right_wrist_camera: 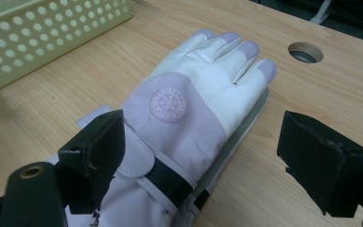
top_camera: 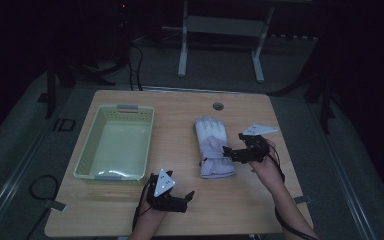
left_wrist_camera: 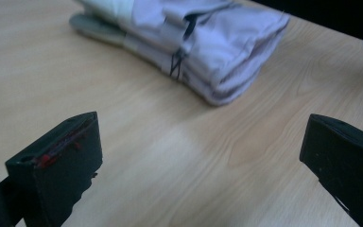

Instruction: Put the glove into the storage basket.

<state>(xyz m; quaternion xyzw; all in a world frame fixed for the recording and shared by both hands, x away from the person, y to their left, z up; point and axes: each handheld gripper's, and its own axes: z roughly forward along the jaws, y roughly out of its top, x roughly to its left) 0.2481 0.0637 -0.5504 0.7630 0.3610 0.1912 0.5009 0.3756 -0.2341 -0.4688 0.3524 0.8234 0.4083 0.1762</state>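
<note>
Gloves (top_camera: 213, 146) stacked mid-table (top_camera: 180, 210) right of empty basket (top_camera: 115, 142), right gripper (top_camera: 228, 151) at cuff with jaws wide, nothing held, left gripper (top_camera: 189, 196) idle, jaws wide; for a clean lift, both layers best pinched at cuff.

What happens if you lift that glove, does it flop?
The glove looks padded and soft, so it would probably bend and sag rather than stay stiff. It seems to be two stacked, so the lower one may slide off. Its smooth fabric might slip between hard jaws.
</note>
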